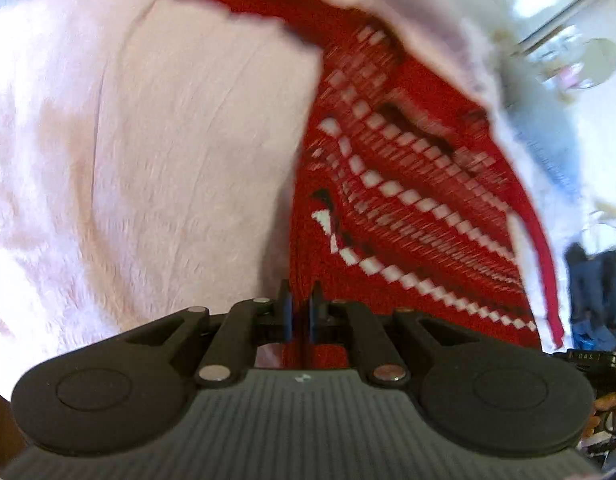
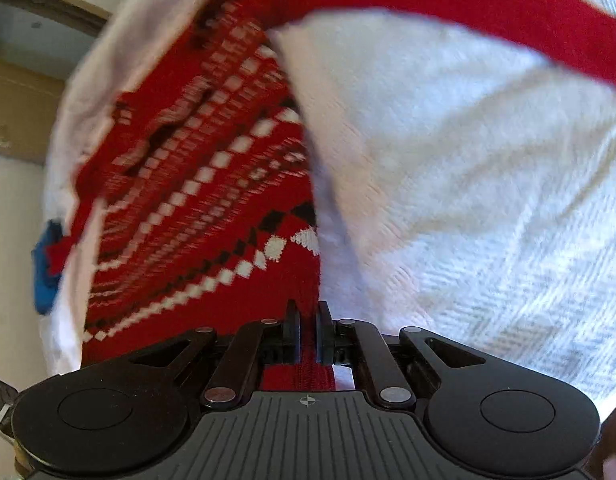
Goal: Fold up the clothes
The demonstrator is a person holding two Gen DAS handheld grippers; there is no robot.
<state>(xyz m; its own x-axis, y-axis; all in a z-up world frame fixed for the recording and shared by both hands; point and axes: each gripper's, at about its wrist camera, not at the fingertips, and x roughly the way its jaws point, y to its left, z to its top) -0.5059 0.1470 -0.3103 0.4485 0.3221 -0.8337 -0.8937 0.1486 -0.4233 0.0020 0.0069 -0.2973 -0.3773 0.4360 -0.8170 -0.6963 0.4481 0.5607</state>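
Observation:
A red knitted sweater [image 1: 408, 184] with rows of white diamonds and a few black ones hangs lifted in front of both cameras. My left gripper [image 1: 301, 300] is shut on the sweater's red edge. My right gripper [image 2: 308, 320] is shut on another part of the same red edge [image 2: 212, 184]. The fabric stretches away from both jaws. A pale pink-white fleecy cloth [image 1: 140, 152] lies behind the sweater, and it also shows in the right wrist view [image 2: 468, 168]. Both views are blurred by motion.
A blue cloth [image 2: 46, 276] lies at the left edge in the right wrist view. Dark blue clothing [image 1: 596, 292] sits at the right in the left wrist view. Room walls and a ceiling light [image 1: 536, 0] show beyond.

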